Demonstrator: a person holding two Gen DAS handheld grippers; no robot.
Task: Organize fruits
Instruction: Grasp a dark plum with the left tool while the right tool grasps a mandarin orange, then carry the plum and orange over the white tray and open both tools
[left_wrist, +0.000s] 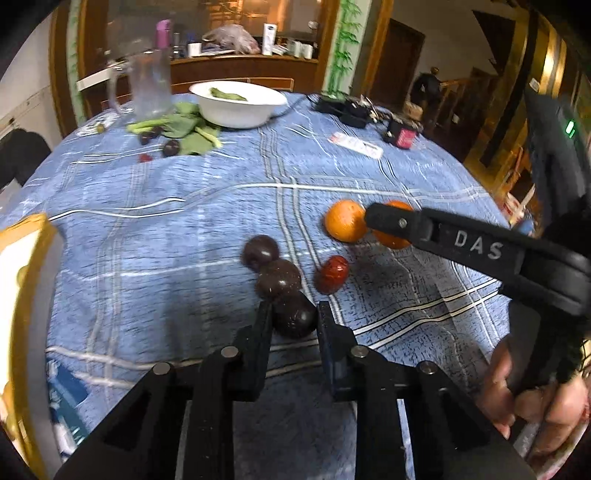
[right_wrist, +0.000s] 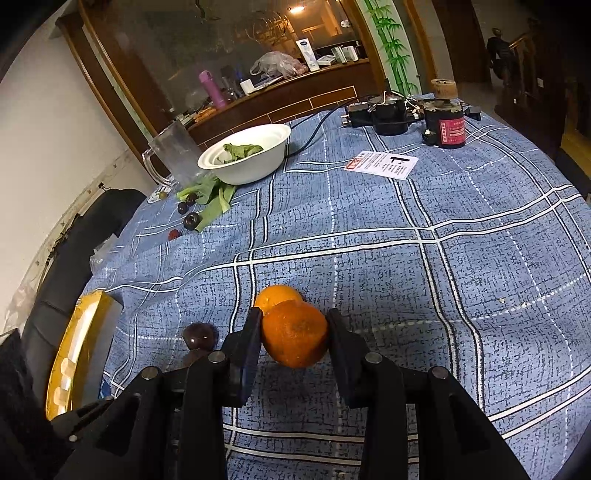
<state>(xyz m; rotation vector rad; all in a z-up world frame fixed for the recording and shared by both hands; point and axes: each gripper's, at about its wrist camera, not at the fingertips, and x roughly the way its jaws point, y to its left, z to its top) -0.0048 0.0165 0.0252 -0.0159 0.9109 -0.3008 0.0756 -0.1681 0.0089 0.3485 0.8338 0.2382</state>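
The left gripper (left_wrist: 293, 317) clasps the nearest dark plum (left_wrist: 294, 318) of a touching row on the blue checked tablecloth (left_wrist: 166, 221), while the right gripper (right_wrist: 293, 338) pinches the nearer orange (right_wrist: 295, 334), which touches a second orange (right_wrist: 275, 295). Each should probably lift straight up before travelling, so neighbouring fruit is not rolled away.

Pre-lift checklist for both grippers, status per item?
1. Left gripper brackets the nearest dark plum: ok.
2. Left pads touching the plum: cannot tell.
3. Right gripper brackets the near orange: ok.
4. Near orange apart from the second orange: not ok, they look touching.
5. Neighbouring plum apart from the bracketed plum: not ok.
6. Yellow tray in reach: cannot tell.
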